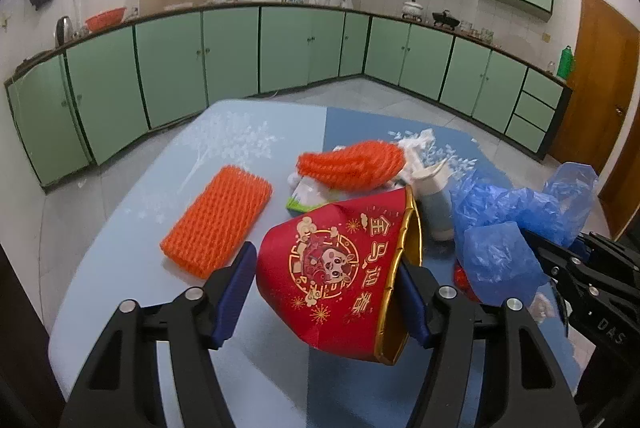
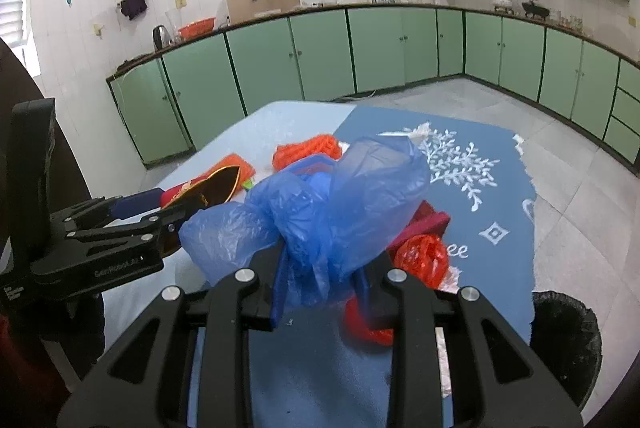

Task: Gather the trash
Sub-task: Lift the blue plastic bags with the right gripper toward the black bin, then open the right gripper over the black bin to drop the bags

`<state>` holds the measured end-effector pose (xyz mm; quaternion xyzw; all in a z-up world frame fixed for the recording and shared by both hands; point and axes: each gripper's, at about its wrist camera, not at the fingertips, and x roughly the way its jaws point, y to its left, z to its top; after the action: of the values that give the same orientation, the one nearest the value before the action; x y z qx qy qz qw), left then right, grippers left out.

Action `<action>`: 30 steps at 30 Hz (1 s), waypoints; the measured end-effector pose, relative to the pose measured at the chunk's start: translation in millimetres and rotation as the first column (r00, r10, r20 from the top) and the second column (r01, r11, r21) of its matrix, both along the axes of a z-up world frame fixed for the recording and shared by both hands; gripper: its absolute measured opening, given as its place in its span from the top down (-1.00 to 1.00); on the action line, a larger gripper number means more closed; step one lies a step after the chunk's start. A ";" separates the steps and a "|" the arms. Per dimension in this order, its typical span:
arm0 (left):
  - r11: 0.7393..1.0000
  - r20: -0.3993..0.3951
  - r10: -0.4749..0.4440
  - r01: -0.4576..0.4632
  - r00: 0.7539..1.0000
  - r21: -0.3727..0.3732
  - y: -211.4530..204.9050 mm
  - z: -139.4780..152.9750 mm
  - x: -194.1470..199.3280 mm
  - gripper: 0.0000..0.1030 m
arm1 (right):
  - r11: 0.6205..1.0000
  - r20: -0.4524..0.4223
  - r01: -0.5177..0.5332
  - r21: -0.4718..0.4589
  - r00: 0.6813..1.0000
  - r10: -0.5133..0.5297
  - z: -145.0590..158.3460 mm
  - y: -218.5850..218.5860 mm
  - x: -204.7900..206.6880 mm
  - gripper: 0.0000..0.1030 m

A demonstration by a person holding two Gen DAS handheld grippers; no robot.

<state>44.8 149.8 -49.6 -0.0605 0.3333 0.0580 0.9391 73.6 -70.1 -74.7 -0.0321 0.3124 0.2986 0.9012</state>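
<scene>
On the table (image 1: pixel 120 228), at far left, a flat orange foam net (image 1: pixel 218 220) lies untouched. Next, the left tongs (image 1: pixel 328 288) clasp a red paper cup (image 1: pixel 336 276), apparently lifted. Right tongs (image 2: pixel 320 280) clench a crumpled blue plastic bag (image 2: pixel 320 204). Judged step: gathering; next the cup goes into the bag, whose mouth looks bunched. A black bin (image 2: pixel 568 344) waits far right.

Paper cup (image 1: pixel 336 280): red, gold rim and gold printed emblem. Left of cup, foam net (image 1: pixel 218 220), orange mesh. Right of cup, plastic bag (image 2: pixel 332 212), translucent blue (crinkled). Under cup, tablecloth (image 1: pixel 160 188): pale and darker blue halves, white leaf sprigs. Beyond cup, cabinets (image 1: pixel 232 52), mint green, dark trim.
</scene>
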 end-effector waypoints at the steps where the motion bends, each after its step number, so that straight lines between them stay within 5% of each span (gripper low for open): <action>1: 1.000 0.006 -0.001 0.001 1.000 0.001 -1.4 2.9 -0.7 -0.25 | 1.000 0.008 0.001 0.003 1.000 -0.001 4.2 -2.9 -0.4 0.49; 11: 0.996 0.082 -0.092 0.090 0.992 0.022 -47.2 32.5 -2.7 -0.25 | 0.995 0.073 0.072 0.069 0.994 -0.077 41.8 -56.4 -15.6 0.48; 18: 0.978 0.108 -0.207 0.206 0.972 0.023 -105.6 39.6 11.1 -0.25 | 0.975 0.092 0.216 0.061 0.971 -0.221 44.5 -130.0 -21.5 0.48; 30: 0.888 0.101 -0.458 0.459 0.883 0.022 -240.5 26.1 44.4 -0.25 | 0.875 0.059 0.484 0.021 0.873 -0.484 10.2 -271.4 -27.0 0.48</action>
<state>89.2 -90.8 -23.5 0.0161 0.2894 -0.1690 0.9420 46.5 -341.5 -64.5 0.0402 0.2814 0.0635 0.9567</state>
